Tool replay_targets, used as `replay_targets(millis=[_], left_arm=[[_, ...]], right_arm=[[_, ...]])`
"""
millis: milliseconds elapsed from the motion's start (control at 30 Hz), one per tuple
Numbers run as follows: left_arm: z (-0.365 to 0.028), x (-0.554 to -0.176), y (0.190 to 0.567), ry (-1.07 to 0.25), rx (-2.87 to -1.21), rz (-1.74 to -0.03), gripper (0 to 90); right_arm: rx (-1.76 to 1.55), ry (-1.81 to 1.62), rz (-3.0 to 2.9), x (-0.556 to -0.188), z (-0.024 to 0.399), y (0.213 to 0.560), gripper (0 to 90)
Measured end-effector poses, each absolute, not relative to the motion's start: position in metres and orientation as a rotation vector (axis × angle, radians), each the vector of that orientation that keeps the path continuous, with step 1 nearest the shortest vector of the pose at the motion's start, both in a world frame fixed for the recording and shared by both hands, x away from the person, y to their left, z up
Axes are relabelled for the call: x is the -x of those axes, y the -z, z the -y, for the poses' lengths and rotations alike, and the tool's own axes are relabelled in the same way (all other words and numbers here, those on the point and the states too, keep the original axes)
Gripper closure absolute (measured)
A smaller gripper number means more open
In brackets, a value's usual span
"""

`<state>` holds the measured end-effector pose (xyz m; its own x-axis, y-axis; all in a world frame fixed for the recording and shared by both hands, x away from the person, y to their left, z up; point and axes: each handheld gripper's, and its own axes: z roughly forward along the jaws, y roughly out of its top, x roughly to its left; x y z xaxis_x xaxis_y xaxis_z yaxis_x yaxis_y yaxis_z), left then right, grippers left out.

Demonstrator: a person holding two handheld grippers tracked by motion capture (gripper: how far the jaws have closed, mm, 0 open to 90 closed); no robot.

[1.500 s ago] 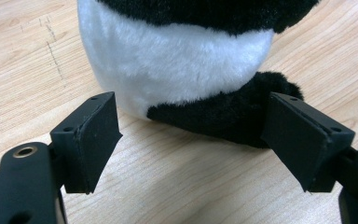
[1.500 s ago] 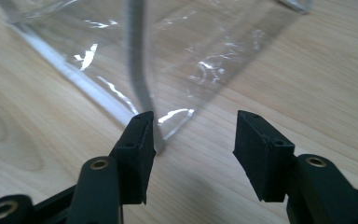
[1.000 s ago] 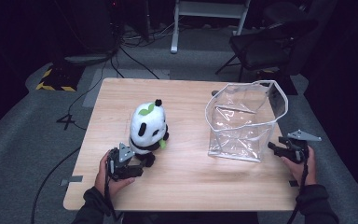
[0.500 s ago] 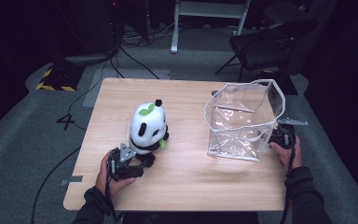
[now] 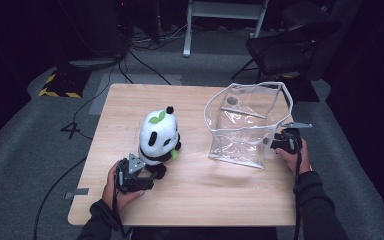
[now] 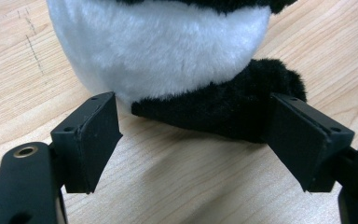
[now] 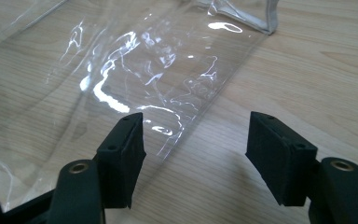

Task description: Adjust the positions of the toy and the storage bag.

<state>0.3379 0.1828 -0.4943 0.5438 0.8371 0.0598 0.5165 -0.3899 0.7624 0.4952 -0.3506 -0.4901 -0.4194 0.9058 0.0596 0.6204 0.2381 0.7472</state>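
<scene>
Sitting upright near the middle-left of the table is the plush panda, white belly and black legs, and that's the thing I'm after. Its bottom end points toward my side of the table, so its long axis runs straight up from the wood, and my left gripper is parked right at its base. In the left gripper view the jaws stand apart with the panda's black leg spanning the gap just ahead of them; the right-hand pad looks like it's brushing the fur, the left-hand one is clear of it, so nothing is clamped yet. The panda lies dead ahead of those fingers, low down, so I reckon a short push forward and a squeeze would catch the leg or the lower belly. Over on the other side stands the clear plastic bag, mouth open upward, well apart from the panda. My right gripper is just beside its lower near corner, and its jaws have just been closing a bit but are apart, with the bag's transparent wall lying in front of them and nothing pinched between. Left hand is clearly the nearer one to the panda; right is the bag's.
</scene>
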Motion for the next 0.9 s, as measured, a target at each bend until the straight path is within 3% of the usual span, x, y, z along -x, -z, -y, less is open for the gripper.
replay_targets(millis=[567,900], left_arm=[[-0.184,-0.337,0.492,-0.587,-2.056,-1.090,18.9],[-0.186,-0.341,0.488,-0.579,-2.004,-1.108,16.3]], right_arm=[[-1.332,-1.014,-2.179,-0.489,0.325,0.491,38.8],[-1.251,-1.024,-2.210,-0.467,0.322,0.486,30.7]])
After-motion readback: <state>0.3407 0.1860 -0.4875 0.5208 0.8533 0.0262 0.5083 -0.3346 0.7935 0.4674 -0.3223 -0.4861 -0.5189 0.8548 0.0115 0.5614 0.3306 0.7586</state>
